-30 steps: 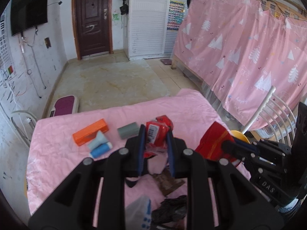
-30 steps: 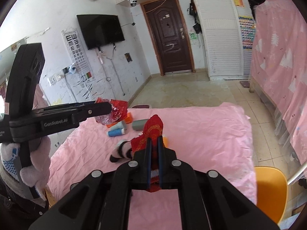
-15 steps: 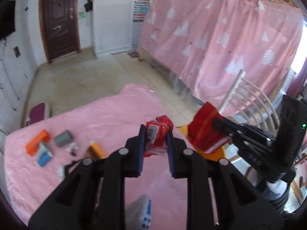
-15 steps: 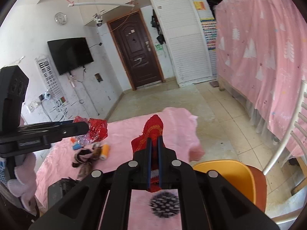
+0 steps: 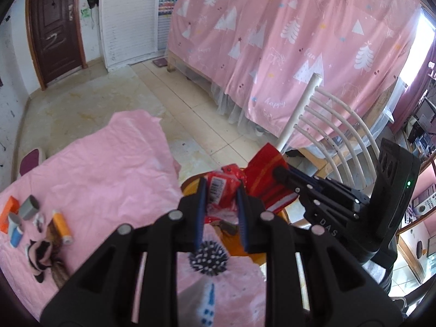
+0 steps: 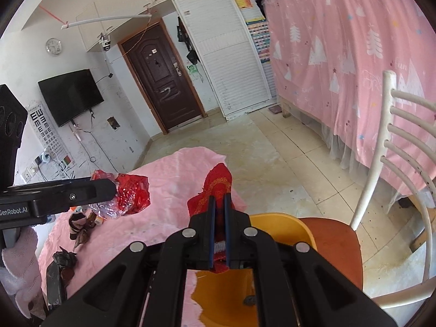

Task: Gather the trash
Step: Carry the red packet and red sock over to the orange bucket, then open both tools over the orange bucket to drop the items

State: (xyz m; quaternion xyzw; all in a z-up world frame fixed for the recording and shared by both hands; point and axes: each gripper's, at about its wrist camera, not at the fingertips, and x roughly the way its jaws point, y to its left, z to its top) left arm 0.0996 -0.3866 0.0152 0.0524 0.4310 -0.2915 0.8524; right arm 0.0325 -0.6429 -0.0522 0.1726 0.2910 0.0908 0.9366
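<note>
Pink cloth [image 5: 103, 174] covered the bench in the left wrist view, wrinkled and hanging off at the far corner over a pale tiled floor [image 5: 190, 114]. Behind it hung a pink curtain [image 5: 299, 41] printed with white trees, with a dark brown door [image 5: 54, 27] and white slatted cupboard doors [image 5: 128, 19] farther back. A white chair back [image 5: 327, 125] stood near the curtain. On the cloth at the left lay an orange box [image 5: 8, 212], a grey roll [image 5: 29, 207], a blue spool [image 5: 15, 235] and an orange spool [image 5: 62, 226], close together. The left hand-held gripper [image 5: 221, 199] was clamped on a crumpled red wrapper [image 5: 222, 188] bearing a barcode, held above an orange bin [image 5: 245, 248] beside the bench. The right hand-held gripper [image 5: 280, 174] reached in from the right, pinching a red packet [image 5: 265, 171].

Seen from the right wrist, the same door [image 6: 163, 81] stood beside a black television [image 6: 70, 95] on a scuffed white wall, with a round clock [image 6: 53, 46] above. The right hand-held gripper [image 6: 219, 209] was closed tight on the red packet [image 6: 218, 185], which stuck up between its fingers, over the rim of the orange bin [image 6: 280, 223]. The bin sat on a reddish chair seat [image 6: 335, 242]. The left hand-held gripper [image 6: 111, 188] came in from the left, holding the shiny red wrapper [image 6: 133, 193] over the pink cloth [image 6: 169, 179].
</note>
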